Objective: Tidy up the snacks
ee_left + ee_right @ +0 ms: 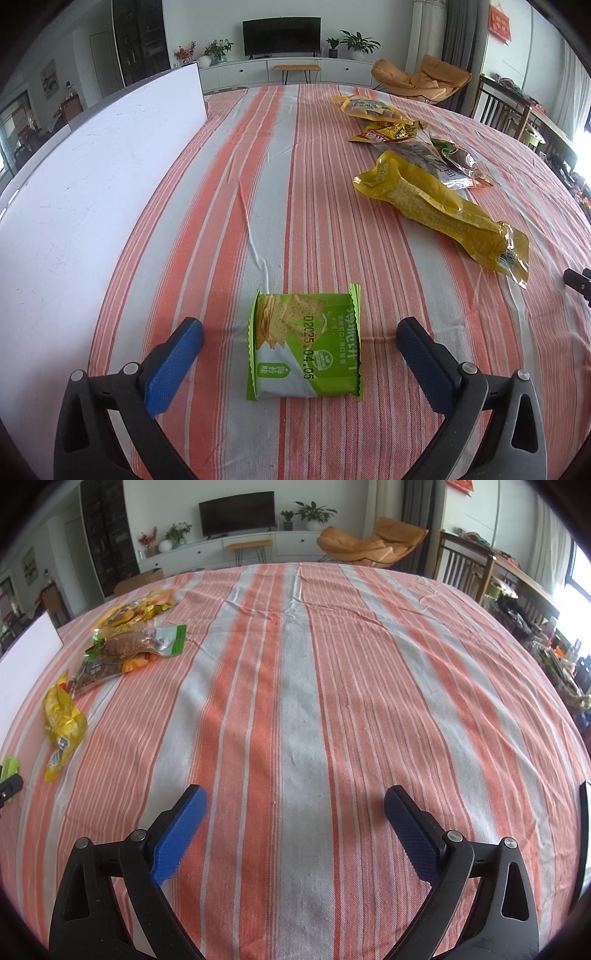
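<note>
A white box (92,177) stands along the left edge of the striped cloth (295,184). Just ahead of the left gripper (299,332), whose blue pads are spread wide with nothing between them, lies the green cracker pack (303,347), flat on the cloth between the jaws but touching neither. It looks light and crinkly, the crackers inside likely brittle, so a gentle pinch across its two crimped side edges seems safest. Its printed date reads D2025.04.05; the Chinese lettering is not legible to me. Further right lie a yellow pouch (443,210) and more packets (391,122). The right gripper (295,812) is likewise spread over bare cloth, holding nothing.
</note>
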Demonstrator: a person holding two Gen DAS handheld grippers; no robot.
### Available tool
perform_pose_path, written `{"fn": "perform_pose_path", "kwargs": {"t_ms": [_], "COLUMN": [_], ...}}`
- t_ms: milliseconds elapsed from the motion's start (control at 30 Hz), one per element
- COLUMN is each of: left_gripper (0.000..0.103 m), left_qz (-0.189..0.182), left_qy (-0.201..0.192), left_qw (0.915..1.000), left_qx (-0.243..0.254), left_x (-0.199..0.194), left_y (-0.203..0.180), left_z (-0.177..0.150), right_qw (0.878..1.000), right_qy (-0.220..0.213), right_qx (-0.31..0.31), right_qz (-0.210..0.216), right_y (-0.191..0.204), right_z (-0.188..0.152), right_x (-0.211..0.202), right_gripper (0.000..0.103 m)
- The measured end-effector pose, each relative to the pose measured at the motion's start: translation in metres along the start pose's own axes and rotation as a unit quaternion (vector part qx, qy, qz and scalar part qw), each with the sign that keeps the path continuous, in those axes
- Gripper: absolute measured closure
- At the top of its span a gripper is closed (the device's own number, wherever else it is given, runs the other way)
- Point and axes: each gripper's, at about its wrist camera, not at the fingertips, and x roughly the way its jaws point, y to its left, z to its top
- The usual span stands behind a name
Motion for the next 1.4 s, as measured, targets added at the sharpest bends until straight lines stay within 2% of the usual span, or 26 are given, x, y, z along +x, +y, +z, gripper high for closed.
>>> {"fn": "perform_pose_path", "kwargs": {"t_ms": [200,267,300,333,400,467,533,567,633,667,733,767,800,833,900,1000,1133,1267,1400], "left_gripper": [0.000,0.000,0.000,0.000,0.000,0.000,0.000,0.000,0.000,0.000,0.000,0.000,0.000,0.000,0.000,0.000,0.000,0.000,0.000], "left_qz": [-0.001,-0.002,-0.002,-0.002,-0.002,-0.002,-0.002,-0.002,-0.002,-0.002,-0.002,-0.002,-0.002,-0.002,-0.002,-0.002,-0.002,-0.001,-0.001], "left_qy": [0.000,0.000,0.000,0.000,0.000,0.000,0.000,0.000,0.000,0.000,0.000,0.000,0.000,0.000,0.000,0.000,0.000,0.000,0.000], "left_qw": [1.0000,1.0000,1.0000,1.0000,1.0000,1.0000,1.0000,1.0000,1.0000,1.0000,1.0000,1.0000,1.0000,1.0000,1.0000,1.0000,1.0000,1.0000,1.0000], "left_qx": [-0.002,-0.002,-0.002,-0.002,-0.002,-0.002,-0.002,-0.002,-0.002,-0.002,-0.002,-0.002,-0.002,-0.002,-0.002,-0.002,-0.002,-0.001,-0.001], "left_x": [-0.001,-0.001,-0.001,-0.001,-0.001,-0.001,-0.001,-0.001,-0.001,-0.001,0.000,-0.001,0.000,-0.001,0.000,0.000,0.000,0.000,0.000], "left_y": [-0.001,0.000,0.000,0.000,0.000,0.000,0.000,0.000,-0.001,0.000,0.000,0.000,0.000,0.000,0.000,0.000,0.000,0.000,0.000], "left_z": [0.000,0.001,0.001,0.001,0.001,0.000,0.001,0.001,0.000,0.001,0.001,0.001,0.001,0.000,0.001,0.001,0.001,0.001,0.001], "right_qw": [1.000,1.000,0.999,0.996,0.991,0.983,0.969,0.961,0.952,0.949,0.947,0.949,0.952,0.956,0.958,0.963,0.976,0.994,0.999], "right_qy": [0.001,0.026,0.045,0.059,0.048,0.045,0.068,0.079,0.082,0.084,0.094,0.098,0.098,0.101,0.103,0.095,0.066,0.017,-0.013], "right_qx": [-0.001,-0.008,-0.011,-0.007,-0.014,-0.063,-0.135,-0.175,-0.237,-0.257,-0.258,-0.247,-0.231,-0.215,-0.186,-0.162,-0.096,-0.008,0.020], "right_qz": [0.000,0.008,0.026,0.070,0.128,0.167,0.197,0.199,0.173,0.164,0.168,0.171,0.174,0.175,0.193,0.191,0.185,0.110,0.045], "right_y": [0.001,0.006,0.012,0.023,0.048,0.087,0.133,0.157,0.191,0.203,0.212,0.211,0.207,0.201,0.187,0.163,0.117,0.063,0.041], "right_z": [0.000,0.008,0.015,0.026,0.044,0.061,0.071,0.073,0.072,0.071,0.070,0.069,0.069,0.067,0.060,0.035,-0.004,-0.026,-0.019], "right_x": [0.000,0.003,0.005,0.003,-0.007,-0.012,-0.003,0.004,0.016,0.023,0.033,0.037,0.038,0.037,0.030,0.010,-0.018,-0.032,-0.024], "right_gripper": [0.004,0.005,0.005,0.006,0.006,0.006,0.006,0.006,0.006,0.007,0.009,0.012,0.032,0.038,0.040,0.041,0.041,0.041,0.041]}}
